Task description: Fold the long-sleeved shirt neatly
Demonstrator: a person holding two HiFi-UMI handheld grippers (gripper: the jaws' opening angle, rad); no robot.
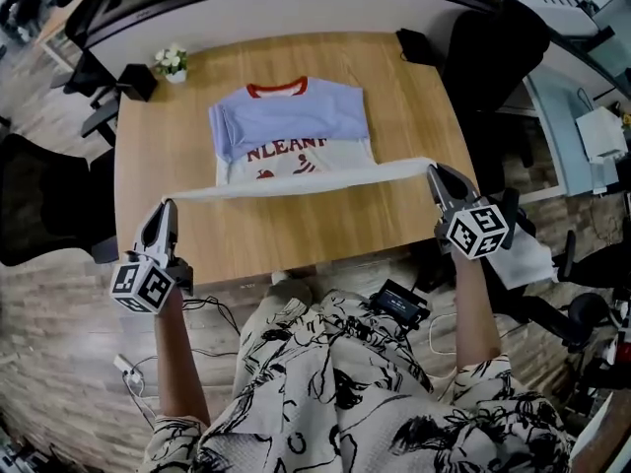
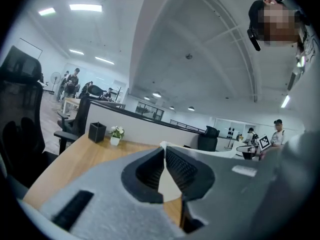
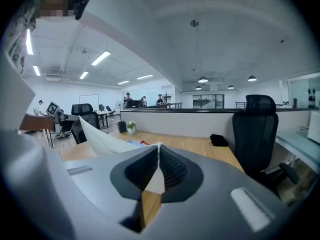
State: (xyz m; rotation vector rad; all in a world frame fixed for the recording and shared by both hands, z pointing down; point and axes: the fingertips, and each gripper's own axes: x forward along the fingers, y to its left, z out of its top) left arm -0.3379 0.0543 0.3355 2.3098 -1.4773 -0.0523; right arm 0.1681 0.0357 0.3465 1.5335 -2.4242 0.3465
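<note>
The long-sleeved shirt lies flat on the wooden table, its red collar toward twelve o'clock and its blue sleeves folded across the chest. Its hem is raised off the wood and stretched in a pale band across the six o'clock side of the garment.

The left gripper is at about eight o'clock from the shirt's middle, with its jaws clenched on one hem corner. The left gripper view shows white cloth pinched between the ribbed pads. The right gripper is at about four o'clock and is likewise clamped on the other corner, with fabric trailing off from its tips.

The cloth looks light and limp. It sags a little between the two holds and would likely crumple if the tension were uneven. The corners seem the sensible places to hold, since they keep the edge straight for carrying toward the collar at twelve o'clock. A thin knit like this may slip from a shallow pinch.

A small flower pot and a black box sit near eleven o'clock, well apart from the shirt.
</note>
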